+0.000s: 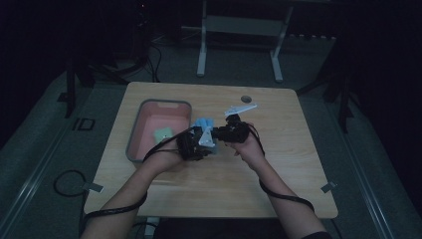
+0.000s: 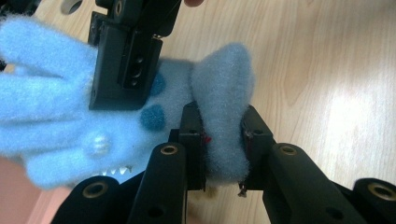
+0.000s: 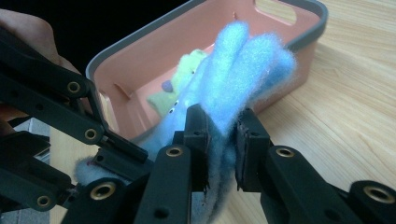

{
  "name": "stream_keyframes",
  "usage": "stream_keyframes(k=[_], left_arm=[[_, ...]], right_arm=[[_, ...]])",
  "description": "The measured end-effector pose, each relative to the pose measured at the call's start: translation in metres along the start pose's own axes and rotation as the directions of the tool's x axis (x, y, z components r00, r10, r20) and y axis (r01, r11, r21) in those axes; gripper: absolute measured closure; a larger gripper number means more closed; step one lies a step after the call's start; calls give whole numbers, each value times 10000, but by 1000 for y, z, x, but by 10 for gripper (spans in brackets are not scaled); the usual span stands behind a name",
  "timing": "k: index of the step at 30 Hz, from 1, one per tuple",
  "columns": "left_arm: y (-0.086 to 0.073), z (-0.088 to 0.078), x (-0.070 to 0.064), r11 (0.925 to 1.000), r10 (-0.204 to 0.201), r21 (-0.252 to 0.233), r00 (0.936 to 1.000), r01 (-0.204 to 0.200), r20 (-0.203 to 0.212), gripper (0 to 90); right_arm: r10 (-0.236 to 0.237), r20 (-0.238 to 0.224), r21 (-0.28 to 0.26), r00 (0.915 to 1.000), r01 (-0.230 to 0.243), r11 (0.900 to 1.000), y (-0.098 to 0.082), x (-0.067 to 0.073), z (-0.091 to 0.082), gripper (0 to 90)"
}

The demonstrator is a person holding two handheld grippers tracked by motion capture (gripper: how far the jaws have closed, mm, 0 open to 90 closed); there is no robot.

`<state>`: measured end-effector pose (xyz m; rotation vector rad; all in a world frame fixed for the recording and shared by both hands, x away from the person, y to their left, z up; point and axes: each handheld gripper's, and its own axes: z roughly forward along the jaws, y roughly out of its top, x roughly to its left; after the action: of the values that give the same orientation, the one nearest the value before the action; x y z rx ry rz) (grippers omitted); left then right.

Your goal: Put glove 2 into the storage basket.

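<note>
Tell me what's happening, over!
Left gripper shut on blue glove. Right gripper shut on it too. Pink bin beside, nothing blocking.

Black jaws, brass-ringed screws, black cables

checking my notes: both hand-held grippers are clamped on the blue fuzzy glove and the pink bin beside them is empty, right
Not quite: the pink bin is not empty. The right gripper view shows a green fuzzy item lying inside it. The rest holds: the left hand-held gripper and right hand-held gripper are both clamped on the blue fuzzy glove.
</note>
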<state>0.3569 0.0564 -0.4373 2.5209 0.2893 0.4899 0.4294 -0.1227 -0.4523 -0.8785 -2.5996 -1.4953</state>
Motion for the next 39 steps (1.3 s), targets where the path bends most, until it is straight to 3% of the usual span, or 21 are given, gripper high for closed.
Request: stream_keyframes(k=[11, 18, 28, 39], left_arm=[[-23, -18, 6, 9992, -361, 174, 9991, 365, -238, 755], [-33, -26, 7, 9980, -581, 234, 9975, 591, -405, 755], [-59, -42, 13, 9933, -1085, 316, 9913, 1111, -746, 755], [-85, -55, 15, 9869, -1440, 603, 9852, 1499, -927, 755]], right_arm=[[-456, -246, 154, 9987, 460, 9988, 18, 17, 25, 777], [-489, -462, 248, 9977, 501, 9984, 25, 21, 37, 777], [-813, -736, 341, 9940, 840, 9959, 42, 35, 66, 777], [-798, -1093, 424, 9908, 849, 9955, 50, 47, 96, 777]])
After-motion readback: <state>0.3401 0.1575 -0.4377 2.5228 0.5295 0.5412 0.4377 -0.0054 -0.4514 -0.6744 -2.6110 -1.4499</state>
